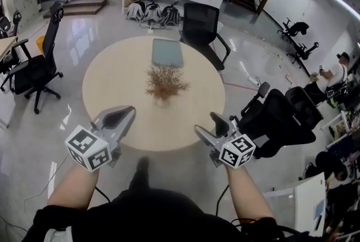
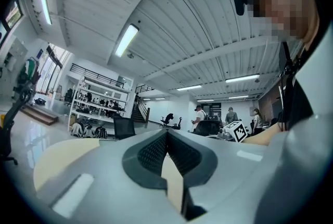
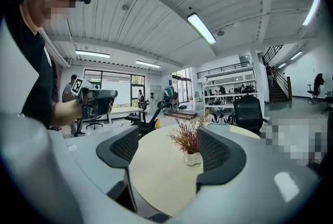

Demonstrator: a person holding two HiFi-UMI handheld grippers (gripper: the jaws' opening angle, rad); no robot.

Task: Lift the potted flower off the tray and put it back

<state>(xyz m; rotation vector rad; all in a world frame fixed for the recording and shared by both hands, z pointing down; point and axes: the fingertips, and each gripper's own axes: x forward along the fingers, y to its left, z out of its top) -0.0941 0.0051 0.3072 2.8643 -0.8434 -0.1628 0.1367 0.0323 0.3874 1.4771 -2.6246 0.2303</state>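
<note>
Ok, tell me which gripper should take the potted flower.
Right, probably. The right gripper has its jaws open, and its view frames the potted flower between them; the left gripper has its jaws together and its view misses the flower.

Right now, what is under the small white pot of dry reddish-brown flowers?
Bare round beige tabletop. The grey-blue rectangular tray lies farther back, apart from the white pot. From above, brown sprigs cover most of the pot.
</note>
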